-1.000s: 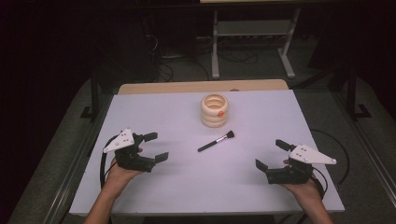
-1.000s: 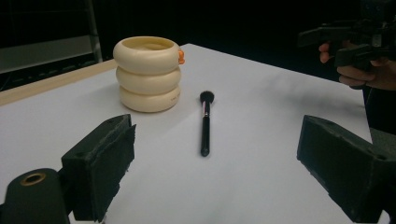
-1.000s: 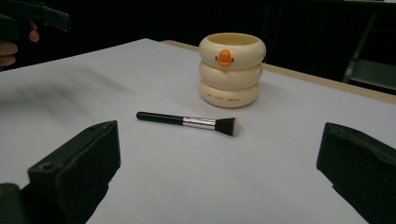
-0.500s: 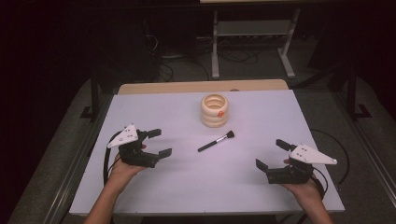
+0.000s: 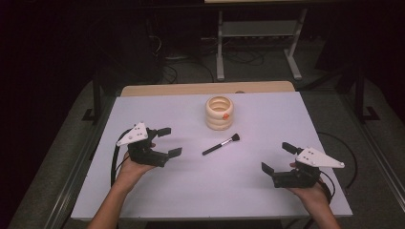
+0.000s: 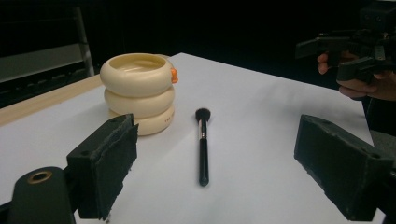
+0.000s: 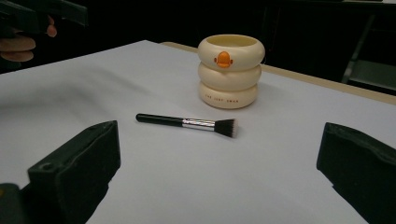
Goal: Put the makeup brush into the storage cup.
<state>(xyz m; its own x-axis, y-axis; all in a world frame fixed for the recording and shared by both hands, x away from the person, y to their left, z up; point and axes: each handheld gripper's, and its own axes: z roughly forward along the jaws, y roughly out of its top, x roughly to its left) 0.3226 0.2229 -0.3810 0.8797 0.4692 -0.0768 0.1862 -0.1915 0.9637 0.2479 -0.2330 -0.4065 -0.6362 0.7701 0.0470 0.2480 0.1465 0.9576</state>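
A black-handled makeup brush [image 5: 220,144] lies flat at the middle of the white table [image 5: 200,195], bristles toward the far right. Just behind it stands a cream ringed cup [image 5: 219,113] with an orange mark. My left gripper [image 5: 169,142] hovers open left of the brush, empty. My right gripper [image 5: 277,157] is open and empty near the front right. In the left gripper view the brush [image 6: 202,140] lies between the wide jaws of my left gripper [image 6: 222,163], handle end nearest, beside the cup [image 6: 138,93]. In the right gripper view, brush [image 7: 187,122] and cup [image 7: 229,72] lie ahead of my right gripper [image 7: 219,168].
A wooden strip [image 5: 191,89] runs along the table's far edge. Behind it a metal stand [image 5: 258,28] and cables sit on the dark floor. A black cable [image 5: 346,157] loops off the table's right side.
My left gripper has moved right and a little forward, closer to the brush. The right gripper, brush and cup have stayed in place.
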